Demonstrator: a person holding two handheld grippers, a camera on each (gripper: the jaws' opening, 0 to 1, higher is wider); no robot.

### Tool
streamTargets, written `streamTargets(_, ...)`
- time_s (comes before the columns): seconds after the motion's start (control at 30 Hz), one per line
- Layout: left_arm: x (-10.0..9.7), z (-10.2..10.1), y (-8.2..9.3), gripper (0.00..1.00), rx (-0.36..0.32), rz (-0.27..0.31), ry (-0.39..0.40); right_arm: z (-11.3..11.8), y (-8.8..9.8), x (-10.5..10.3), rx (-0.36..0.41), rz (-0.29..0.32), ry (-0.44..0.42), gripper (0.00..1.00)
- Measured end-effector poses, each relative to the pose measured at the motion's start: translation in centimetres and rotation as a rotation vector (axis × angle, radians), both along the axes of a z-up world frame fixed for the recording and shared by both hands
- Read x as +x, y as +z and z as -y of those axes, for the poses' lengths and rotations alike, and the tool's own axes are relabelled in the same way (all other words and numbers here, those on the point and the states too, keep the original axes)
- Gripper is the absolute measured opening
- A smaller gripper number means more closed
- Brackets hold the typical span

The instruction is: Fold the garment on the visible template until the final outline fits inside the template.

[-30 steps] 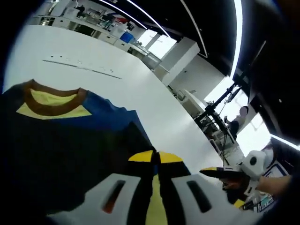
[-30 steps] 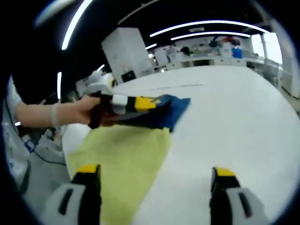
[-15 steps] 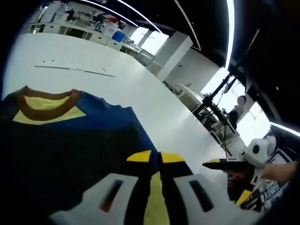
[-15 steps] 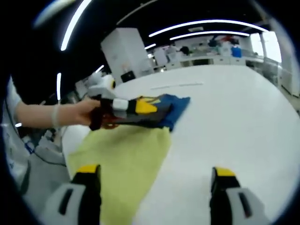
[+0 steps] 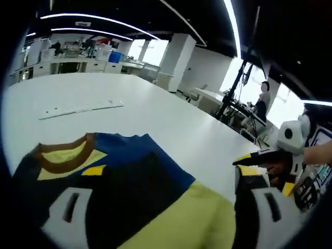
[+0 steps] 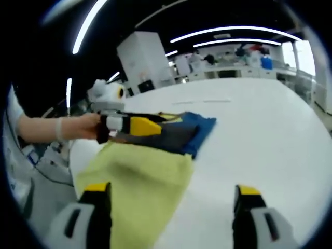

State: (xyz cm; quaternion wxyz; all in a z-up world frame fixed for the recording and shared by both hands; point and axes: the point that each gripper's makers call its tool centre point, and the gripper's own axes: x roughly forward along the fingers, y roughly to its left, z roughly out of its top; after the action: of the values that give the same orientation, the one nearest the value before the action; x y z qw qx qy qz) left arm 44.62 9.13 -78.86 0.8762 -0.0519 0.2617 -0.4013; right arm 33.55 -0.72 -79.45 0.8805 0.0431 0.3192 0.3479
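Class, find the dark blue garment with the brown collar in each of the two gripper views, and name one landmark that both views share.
Left gripper view: the dark blue garment with the brown collar lies at lower left, between that claw's jaws.
Right gripper view: it sits left of centre, beyond the yellow-green cloth.
Shared landmark: the yellow-green cloth, beside the garment on the white table.
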Motion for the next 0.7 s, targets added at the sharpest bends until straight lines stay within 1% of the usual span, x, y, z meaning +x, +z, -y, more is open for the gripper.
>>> streamTargets(0.1,0.0,-1.3,0.7,0.99,0.017,0.011,0.002,-0.5,0.4,0.4,-0.002,0.009,0.013,0.99)
streamTargets(0.2,-0.1,-2.3,0.9,0.99,0.035,0.02,0.004,-1.1,0.7,0.7,-0.002,0.019,0.028,0.99)
streamTargets(0.3,-0.6,-3.7,1.1,0.98,0.051,0.026,0.012,-1.5,1.1,0.9,-0.003,0.029,0.039,0.99)
streamTargets(0.37,-1.1,-4.8,1.1,0.96,0.055,0.022,0.018,-1.7,1.3,1.0,-0.003,0.032,0.045,0.99)
streamTargets(0.43,-1.9,-6.1,1.3,0.94,0.061,0.037,0.023,-2.0,1.5,1.0,-0.005,0.038,0.053,0.99)
streamTargets(0.47,-2.1,-6.6,1.2,0.94,0.067,0.037,0.026,-2.0,1.5,1.0,-0.006,0.038,0.055,0.99)
streamTargets(0.5,-2.6,-7.4,1.3,0.94,0.072,0.037,0.031,-2.0,1.5,1.1,-0.008,0.04,0.057,0.99)
streamTargets(0.6,-3.3,-9.8,1.2,0.91,0.079,0.034,0.047,-2.2,1.6,1.1,-0.007,0.041,0.061,0.99)
streamTargets(0.67,-3.7,-11.0,1.3,0.9,0.08,0.032,0.061,-2.5,1.6,1.0,-0.011,0.043,0.068,0.99)
streamTargets(0.7,-4.1,-11.5,1.3,0.89,0.079,0.029,0.067,-2.6,1.6,1.0,-0.013,0.043,0.071,0.99)
